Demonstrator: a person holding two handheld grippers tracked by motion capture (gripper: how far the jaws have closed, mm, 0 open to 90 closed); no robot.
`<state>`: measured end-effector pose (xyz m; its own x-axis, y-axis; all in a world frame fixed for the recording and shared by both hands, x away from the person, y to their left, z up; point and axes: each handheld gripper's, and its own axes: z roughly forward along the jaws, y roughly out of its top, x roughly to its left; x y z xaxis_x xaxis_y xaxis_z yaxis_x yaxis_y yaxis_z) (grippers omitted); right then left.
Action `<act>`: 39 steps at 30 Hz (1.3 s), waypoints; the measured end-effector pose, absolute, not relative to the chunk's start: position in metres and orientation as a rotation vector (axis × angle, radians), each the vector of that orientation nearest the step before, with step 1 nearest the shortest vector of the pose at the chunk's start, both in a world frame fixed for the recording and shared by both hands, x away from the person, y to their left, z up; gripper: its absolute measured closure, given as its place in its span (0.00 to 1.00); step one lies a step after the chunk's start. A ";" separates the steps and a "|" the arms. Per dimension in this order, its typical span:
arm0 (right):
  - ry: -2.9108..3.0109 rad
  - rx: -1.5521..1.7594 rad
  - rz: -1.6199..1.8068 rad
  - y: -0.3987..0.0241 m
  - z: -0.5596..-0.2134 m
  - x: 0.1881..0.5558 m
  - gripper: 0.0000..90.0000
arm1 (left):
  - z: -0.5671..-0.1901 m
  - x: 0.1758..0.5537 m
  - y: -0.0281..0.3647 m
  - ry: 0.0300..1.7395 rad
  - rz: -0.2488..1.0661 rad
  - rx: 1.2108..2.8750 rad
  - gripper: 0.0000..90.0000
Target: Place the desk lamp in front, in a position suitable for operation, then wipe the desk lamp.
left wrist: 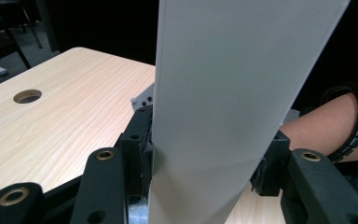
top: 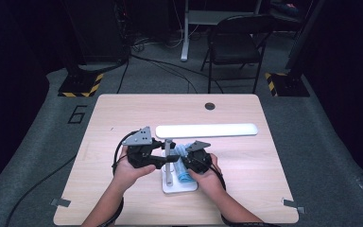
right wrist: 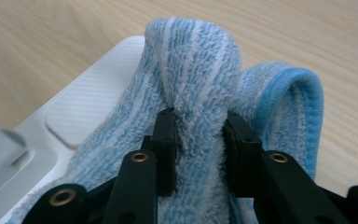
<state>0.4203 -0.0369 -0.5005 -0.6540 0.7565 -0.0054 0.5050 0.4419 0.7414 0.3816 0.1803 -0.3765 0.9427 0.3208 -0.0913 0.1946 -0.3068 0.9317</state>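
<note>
Cloth (right wrist: 200,88), a blue-striped terry rag, is bunched up on the white base (right wrist: 81,116) of a desk lamp near the front middle of the table (top: 123,113). It looks soft, light and floppy, so I judge it will fold and sag wherever it is taken; a pinch on a thick gathered fold, as now, seems the surest hold. The right gripper (right wrist: 198,135) has its jaws drawn narrow on just such a fold, pile squeezed between the pads. The lamp looks stiff, smooth and likely a bit slippery and top-heavy, best steadied by its flat upright arm (left wrist: 223,107). The left gripper (left wrist: 205,163) does that, its jaws part-way closed on the arm's two edges. Above, the long white lamp head (top: 206,130) lies level across the table. No containers are in sight.
</note>
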 end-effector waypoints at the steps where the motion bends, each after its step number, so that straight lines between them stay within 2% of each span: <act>1: 2.362 1.077 1.044 -0.037 -0.501 0.420 0.76 | -0.377 0.382 0.180 0.376 0.131 1.895 0.56; 13: 2.437 0.996 1.076 -0.046 -0.501 0.379 0.74 | -0.376 0.382 0.180 0.372 0.128 1.901 0.56; 16: 2.461 1.002 1.098 -0.048 -0.500 0.371 0.72 | -0.377 0.382 0.180 0.372 0.127 1.896 0.56; 18: 2.460 0.993 1.101 -0.047 -0.500 0.364 0.66 | -0.377 0.382 0.180 0.375 0.130 1.892 0.56; 24: 2.436 0.983 1.094 -0.043 -0.502 0.359 0.64 | -0.378 0.381 0.180 0.373 0.131 1.885 0.56; 29: 2.444 0.938 1.079 -0.039 -0.504 0.357 0.67 | -0.378 0.380 0.179 0.372 0.137 1.890 0.56; 32: 2.464 0.916 1.051 -0.036 -0.503 0.362 0.73 | -0.378 0.380 0.179 0.367 0.134 1.894 0.56; 39: 2.466 0.936 1.042 -0.032 -0.503 0.378 0.75 | -0.378 0.381 0.180 0.367 0.130 1.890 0.56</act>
